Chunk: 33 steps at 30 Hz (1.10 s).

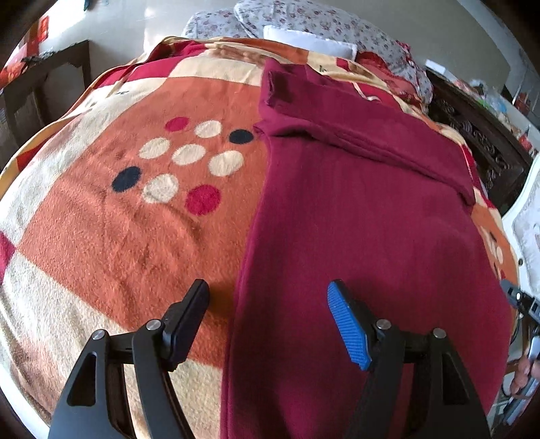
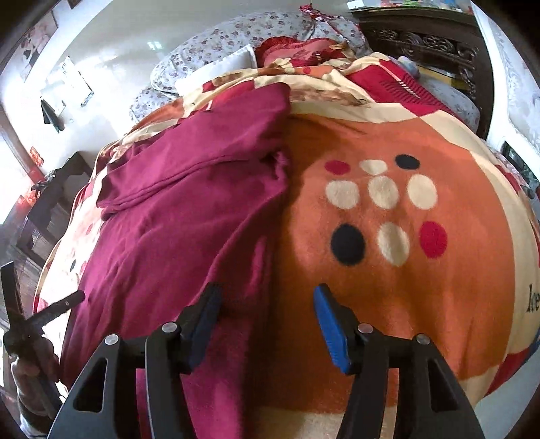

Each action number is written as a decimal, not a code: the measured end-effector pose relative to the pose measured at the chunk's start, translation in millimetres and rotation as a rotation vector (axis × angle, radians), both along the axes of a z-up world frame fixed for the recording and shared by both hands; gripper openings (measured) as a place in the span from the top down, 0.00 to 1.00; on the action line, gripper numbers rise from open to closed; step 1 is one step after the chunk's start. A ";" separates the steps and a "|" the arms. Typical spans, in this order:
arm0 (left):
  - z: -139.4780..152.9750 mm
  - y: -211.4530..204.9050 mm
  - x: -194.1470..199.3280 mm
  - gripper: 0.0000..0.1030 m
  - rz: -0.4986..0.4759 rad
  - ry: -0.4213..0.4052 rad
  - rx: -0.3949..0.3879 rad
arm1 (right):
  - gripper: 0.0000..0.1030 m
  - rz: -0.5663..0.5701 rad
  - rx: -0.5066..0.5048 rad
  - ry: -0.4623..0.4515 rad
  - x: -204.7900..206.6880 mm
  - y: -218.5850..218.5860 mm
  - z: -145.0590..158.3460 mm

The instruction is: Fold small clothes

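A bedroom in daylight. A bed filled most of both views, covered by a fleece blanket (image 1: pixel 111 229) in orange, cream and red blocks with a cluster of cream, red and black dots (image 2: pixel 384 209). At the far end lay floral-print bedding (image 1: pixel 303 20) and a white pillow (image 1: pixel 310 42). Pale, glossy walls (image 2: pixel 135 44) reflected bright patches of light. A dark carved wooden headboard (image 2: pixel 425 47) — ornate, with openwork — stood along one side of the bed. On the opposite side stood a dark wooden side table (image 1: pixel 50 84) near red wall decorations (image 2: pixel 35 155). A white cabinet (image 1: pixel 526 219) showed at the edge.
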<state>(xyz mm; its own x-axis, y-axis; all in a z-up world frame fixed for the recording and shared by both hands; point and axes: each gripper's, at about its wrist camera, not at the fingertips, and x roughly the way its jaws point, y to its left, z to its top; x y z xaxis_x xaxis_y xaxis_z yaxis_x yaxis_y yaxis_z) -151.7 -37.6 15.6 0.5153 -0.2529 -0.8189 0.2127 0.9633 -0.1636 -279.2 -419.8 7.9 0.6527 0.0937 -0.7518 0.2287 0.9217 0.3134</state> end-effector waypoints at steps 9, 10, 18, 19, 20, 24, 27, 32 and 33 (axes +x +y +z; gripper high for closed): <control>-2.4 -2.0 -3.2 0.26 -0.013 0.005 0.004 | 0.89 0.062 -0.106 -0.018 -4.0 19.8 -3.5; -2.6 -1.3 -3.4 0.26 -0.014 0.007 0.001 | 0.90 0.051 -0.112 -0.029 -8.4 17.1 -0.7; -6.5 -5.7 -6.9 0.21 -0.023 -0.012 0.026 | 0.94 -0.025 -0.260 0.023 -21.4 8.0 -7.1; -6.6 -6.6 -7.7 0.21 -0.026 -0.015 0.033 | 0.94 -0.031 -0.232 0.021 -23.0 3.5 -10.5; -6.5 -6.8 -8.8 0.21 -0.031 -0.017 0.039 | 0.94 -0.041 -0.179 0.000 -27.7 -2.6 -10.4; -6.6 -3.7 -10.8 0.21 -0.025 -0.015 0.034 | 0.81 -0.077 0.033 -0.059 -45.0 -22.2 -4.5; -7.0 -4.2 -13.6 0.21 -0.022 -0.020 0.042 | 0.48 -0.059 0.040 -0.063 -52.0 -14.9 0.7; -7.6 -3.2 -20.8 0.17 -0.018 -0.016 0.042 | 0.34 -0.008 0.029 -0.074 -59.6 5.3 10.3; -7.6 -2.5 -22.1 0.17 -0.018 -0.014 0.040 | 0.26 0.002 0.033 -0.068 -58.8 8.1 9.9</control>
